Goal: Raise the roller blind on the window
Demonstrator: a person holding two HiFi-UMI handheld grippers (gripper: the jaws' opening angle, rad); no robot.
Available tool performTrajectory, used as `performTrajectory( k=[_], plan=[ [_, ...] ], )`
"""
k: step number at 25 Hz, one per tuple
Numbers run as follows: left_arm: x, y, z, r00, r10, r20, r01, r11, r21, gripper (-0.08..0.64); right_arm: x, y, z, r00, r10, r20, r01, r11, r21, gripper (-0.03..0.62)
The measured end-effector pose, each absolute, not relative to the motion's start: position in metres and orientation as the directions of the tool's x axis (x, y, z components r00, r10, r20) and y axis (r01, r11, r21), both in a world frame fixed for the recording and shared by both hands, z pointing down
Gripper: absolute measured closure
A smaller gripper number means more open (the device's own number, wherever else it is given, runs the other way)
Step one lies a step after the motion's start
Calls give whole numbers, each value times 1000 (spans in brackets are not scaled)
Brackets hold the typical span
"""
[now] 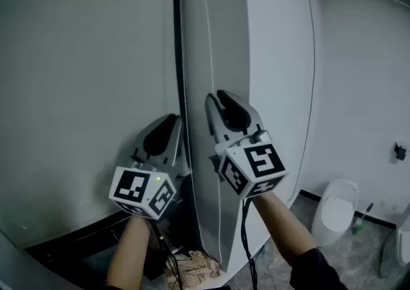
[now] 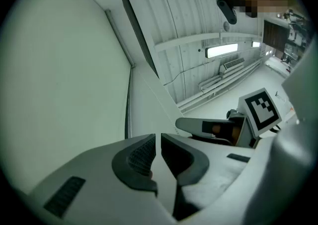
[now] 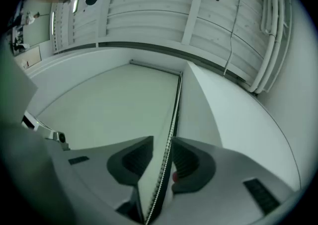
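The pale grey-green roller blind (image 1: 83, 90) hangs at the left, beside the window's upright frame (image 1: 218, 39). A bead chain (image 1: 184, 58) runs down along the blind's edge, and a thinner strand (image 1: 206, 26) hangs just to its right. My left gripper (image 1: 172, 130) points up next to the chain. In the left gripper view its jaws (image 2: 158, 144) stand almost together, with no beads showing in the slit. My right gripper (image 1: 221, 104) is a little higher. In the right gripper view the bead chain (image 3: 171, 119) passes between its parted jaws (image 3: 163, 154), close to the right pad.
A white toilet (image 1: 336, 212) and a brush (image 1: 360, 221) stand on the floor at the lower right. A dark cable (image 1: 312, 90) runs down the white wall. Crumpled cloth (image 1: 192, 266) lies at the foot of the frame.
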State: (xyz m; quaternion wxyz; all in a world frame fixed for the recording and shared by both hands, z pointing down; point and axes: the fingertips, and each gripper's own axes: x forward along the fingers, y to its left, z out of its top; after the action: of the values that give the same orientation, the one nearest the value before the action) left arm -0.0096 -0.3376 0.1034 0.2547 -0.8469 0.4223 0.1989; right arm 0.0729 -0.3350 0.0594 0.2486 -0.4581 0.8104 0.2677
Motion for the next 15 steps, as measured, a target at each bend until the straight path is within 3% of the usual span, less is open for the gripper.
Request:
performTrajectory(
  k=[1,2,6,15],
  plan=[
    [-10,-338,107,563,-615,-552,-819,-506,-271,538,74,-336,66,-458,-629,-628,-876,439,200,470],
    [-10,-339,110,562,-615,-553,-821,-497,-281,538,74,-336,73,-458,-645,-612,-878,436,197,456],
    [-7,-346,110,559,-624,-546,-827,-464,-317,538,80,-329,80,-438,-661,-609,-897,364,251,451],
    [-12,-358,106,574,-614,-542,-817,-473,-329,538,80,-325,74,-432,-640,-635,-897,374,234,453]
  ],
)
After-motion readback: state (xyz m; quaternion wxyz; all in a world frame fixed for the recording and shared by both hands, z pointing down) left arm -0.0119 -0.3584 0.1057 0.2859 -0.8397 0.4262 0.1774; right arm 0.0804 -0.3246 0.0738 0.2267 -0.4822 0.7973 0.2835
